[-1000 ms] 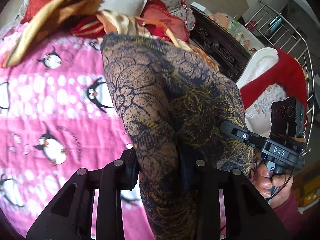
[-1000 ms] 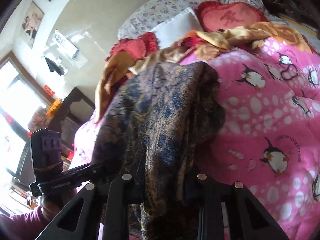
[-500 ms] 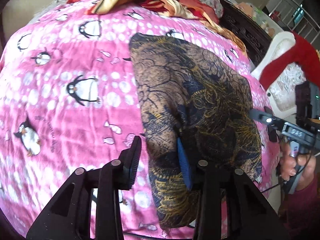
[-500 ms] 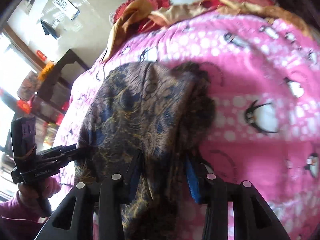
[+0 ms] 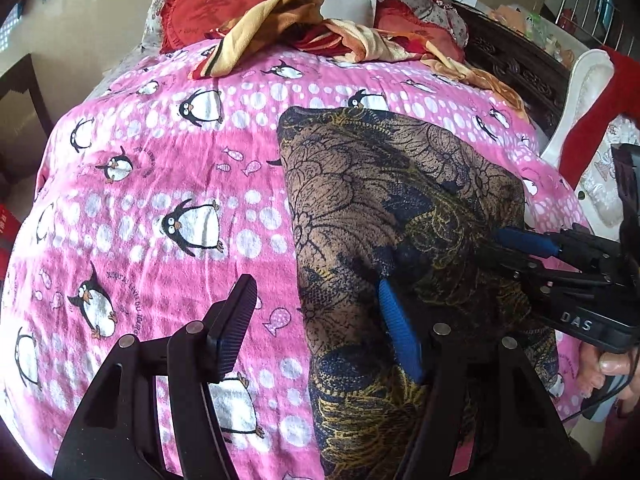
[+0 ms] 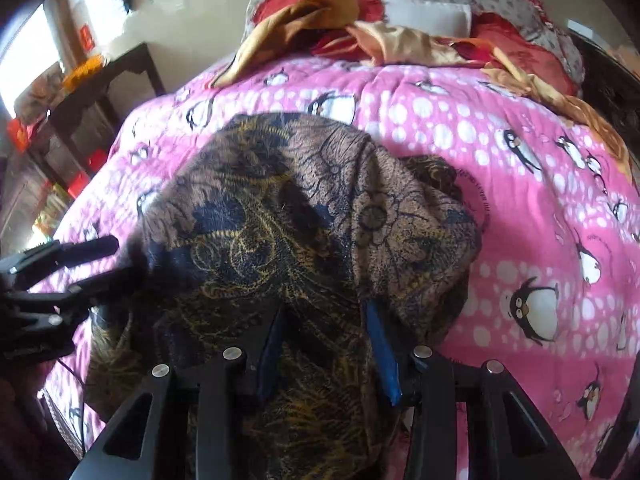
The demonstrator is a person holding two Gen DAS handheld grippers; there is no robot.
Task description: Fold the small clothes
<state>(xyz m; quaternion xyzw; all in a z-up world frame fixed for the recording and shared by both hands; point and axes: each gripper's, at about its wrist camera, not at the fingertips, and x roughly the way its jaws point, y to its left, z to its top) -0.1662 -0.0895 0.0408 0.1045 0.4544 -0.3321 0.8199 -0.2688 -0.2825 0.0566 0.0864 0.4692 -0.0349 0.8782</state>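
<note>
A: Left wrist view first. What can't you make out?

B: The near end of the dark floral garment point(image 5: 384, 208) runs under the left gripper point(image 5: 316, 320) and off the bottom edge, so its hem is cut off. The right gripper point(image 5: 516, 248) comes in from the right side, mostly cropped; only a fingertip of the hand on it point(image 5: 608, 372) shows.

A: The tongs?

B: The left gripper's jaws have just been opening and stand wide apart. The left pad is over the pink penguin blanket point(image 5: 160, 184), clear of the cloth; the blue pad lies against the garment's edge without pinching it. The garment lies on the blanket, ahead and to the right.

A: Beyond that?

B: Past the fingertips, a heap of orange and red cloths point(image 5: 304, 20) against pillows, and dark carved furniture point(image 5: 516, 64) far right.

A: Right wrist view?

B: The garment point(image 6: 304, 216) fills the middle, bunched, and passes between the right gripper point(image 6: 324, 340) pads. Those jaws have been opening too; the pads are parted, cloth slack between them, though folds hide part of the left pad. The left gripper point(image 6: 96, 264) at the left edge is blurred and half cropped. The blanket point(image 6: 500, 184) spreads right; the cloth heap point(image 6: 360, 28) lies far ahead, with a dark table point(image 6: 104, 92) in glare upper left.
</note>
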